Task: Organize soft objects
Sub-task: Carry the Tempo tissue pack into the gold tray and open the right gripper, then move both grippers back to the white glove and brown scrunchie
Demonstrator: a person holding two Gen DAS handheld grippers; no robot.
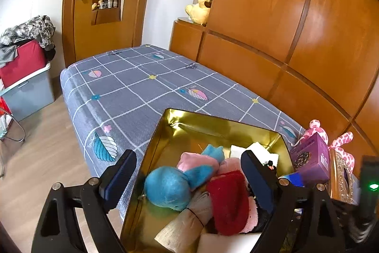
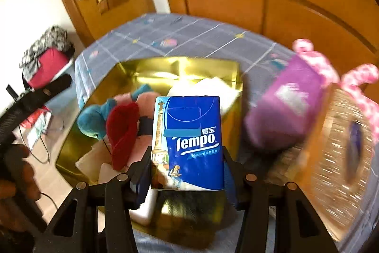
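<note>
The left gripper [image 1: 189, 179] hangs tilted downward above the gold box [image 1: 165, 132], its jaws spread wide with nothing pinched between them. The right gripper [image 2: 187, 172] also points down over that box, its jaws clamped on a blue tissue pack [image 2: 188, 141].

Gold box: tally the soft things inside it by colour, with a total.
In the gold box, as far as shows:
Blue plush: 1
Red cloth: 1
Pink plush: 1
Beige cloth: 1
White cloth: 1
Total: 5

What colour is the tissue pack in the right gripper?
Blue tissue pack, white lettering; right wrist view.
</note>
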